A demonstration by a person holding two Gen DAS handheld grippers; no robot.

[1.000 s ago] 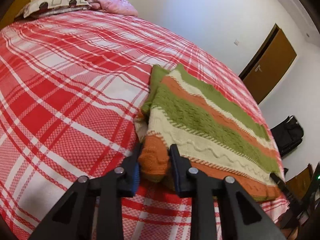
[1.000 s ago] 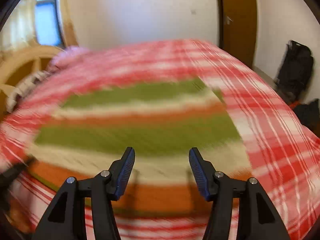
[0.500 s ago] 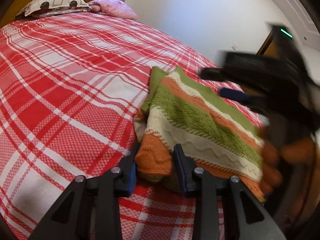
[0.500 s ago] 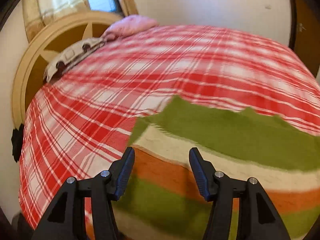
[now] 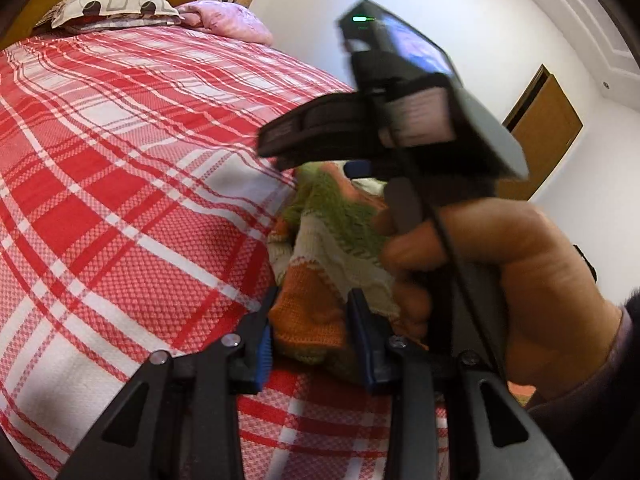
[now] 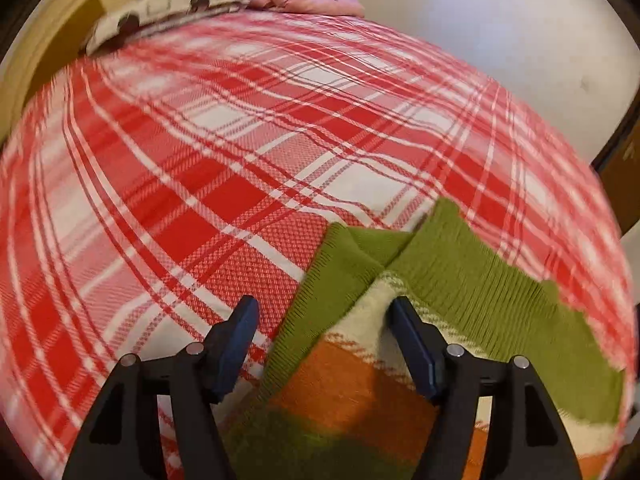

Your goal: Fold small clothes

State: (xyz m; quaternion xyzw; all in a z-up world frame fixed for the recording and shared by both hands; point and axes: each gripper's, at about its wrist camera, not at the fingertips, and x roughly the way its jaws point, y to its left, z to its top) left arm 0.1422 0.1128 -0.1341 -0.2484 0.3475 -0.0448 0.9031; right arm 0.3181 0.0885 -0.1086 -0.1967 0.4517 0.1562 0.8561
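The left gripper (image 5: 310, 326) is clamped on the sweater's (image 5: 320, 312) orange corner. The right gripper (image 6: 322, 340), its jaws opening, hovers over the sweater's green edge on the bed (image 6: 200, 160).

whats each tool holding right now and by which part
Left tool grips the striped knit sweater by its orange corner. Right tool, jaws opening, holds nothing.

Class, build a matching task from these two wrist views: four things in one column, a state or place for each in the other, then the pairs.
1. striped knitted sweater
2. red-and-white plaid bedspread
3. left gripper
4. right gripper

A. fingers opening over the green collar
B. covers the bed
C. fingers around the orange corner
D. lies on the bedspread

Pairs: 1-D, 2-B, 3-C, 4-A
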